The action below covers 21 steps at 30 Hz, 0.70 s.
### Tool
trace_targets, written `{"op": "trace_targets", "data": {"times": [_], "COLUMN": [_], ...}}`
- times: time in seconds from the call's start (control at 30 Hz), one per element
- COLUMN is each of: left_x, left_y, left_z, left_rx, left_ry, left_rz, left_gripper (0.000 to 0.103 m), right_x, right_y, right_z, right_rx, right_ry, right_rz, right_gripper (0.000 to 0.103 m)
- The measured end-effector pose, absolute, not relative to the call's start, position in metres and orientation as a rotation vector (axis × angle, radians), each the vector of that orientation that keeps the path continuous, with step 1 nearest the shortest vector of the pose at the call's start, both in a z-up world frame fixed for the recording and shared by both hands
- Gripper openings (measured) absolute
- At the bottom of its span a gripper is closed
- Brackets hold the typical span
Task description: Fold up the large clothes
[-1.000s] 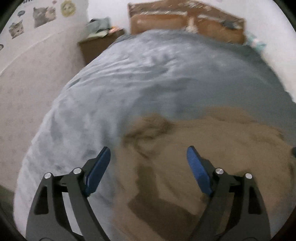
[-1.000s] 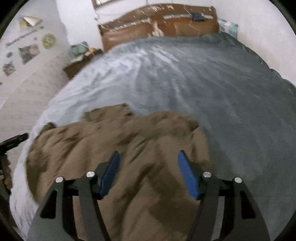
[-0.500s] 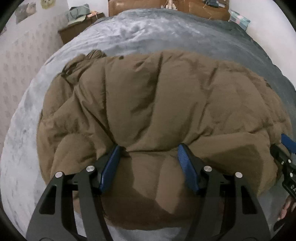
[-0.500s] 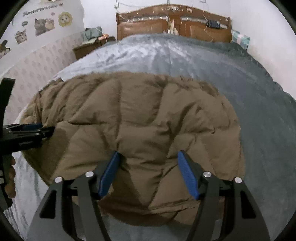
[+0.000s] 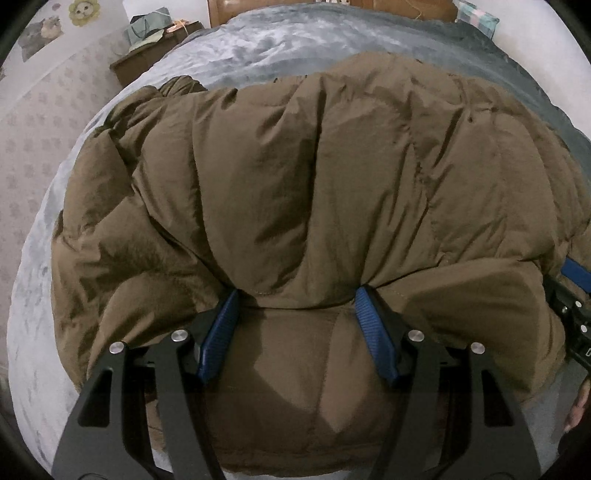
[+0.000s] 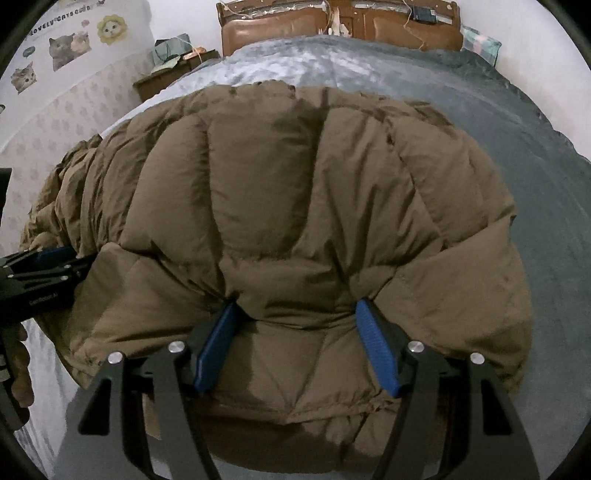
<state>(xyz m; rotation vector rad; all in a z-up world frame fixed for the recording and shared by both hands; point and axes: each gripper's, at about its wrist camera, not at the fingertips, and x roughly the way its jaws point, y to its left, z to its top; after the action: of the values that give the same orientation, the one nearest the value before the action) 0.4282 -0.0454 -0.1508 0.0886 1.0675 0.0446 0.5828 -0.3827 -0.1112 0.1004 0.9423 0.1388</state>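
Brown jacket [image 5: 314,192] lies spread on the grey bed [image 5: 295,40], bulk running from near edge toward 12 o'clock, headboard [image 6: 332,26] beyond

Change over the last second: both views went from high and blurred, with the jacket small below, to close in and steady. Half a second ago the fingers were already at the near hem; framing now is tighter again, fabric bulging between the blue pads

Left gripper [image 5: 299,325]: jaws apart, near hem bunched between them, pads pressing the puffed cloth either side. Not clamped flat; whether it truly holds I cannot tell

Right gripper [image 6: 295,339]: same stance, jaws apart with a roll of hem between

Each sees the other: right at 3 o'clock in the left view, left at 9 o'clock in the right view. So they sit side by side along the hem

Judgement: approach finished, grasp about to set. Next likely closing, then carrying hem toward 12 o'clock. Padding is slippery and thick; a shallow pinch could slide off
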Motion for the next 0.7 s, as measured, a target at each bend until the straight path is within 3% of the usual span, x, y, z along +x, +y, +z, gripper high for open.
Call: {"op": "trace_targets", "data": {"times": [0.33,0.7], "left_x": [0.424,0.421], "left_y": [-0.044,-0.029], "left_z": [-0.157,-0.119], "left_rx": [0.094,0.072], "left_ry": [1.071,1.066], "left_rz": [0.030,0.028], "left_gripper": [0.067,0.067], "right_x": [0.599,0.593], "right_y": [-0.380,-0.399], "right_z": [-0.121,-0.096], "right_rx": [0.098,0.162], "right_ry": [0.958,0.957], "right_rz": [0.139,0.187], "right_gripper": [0.069,0.068]}}
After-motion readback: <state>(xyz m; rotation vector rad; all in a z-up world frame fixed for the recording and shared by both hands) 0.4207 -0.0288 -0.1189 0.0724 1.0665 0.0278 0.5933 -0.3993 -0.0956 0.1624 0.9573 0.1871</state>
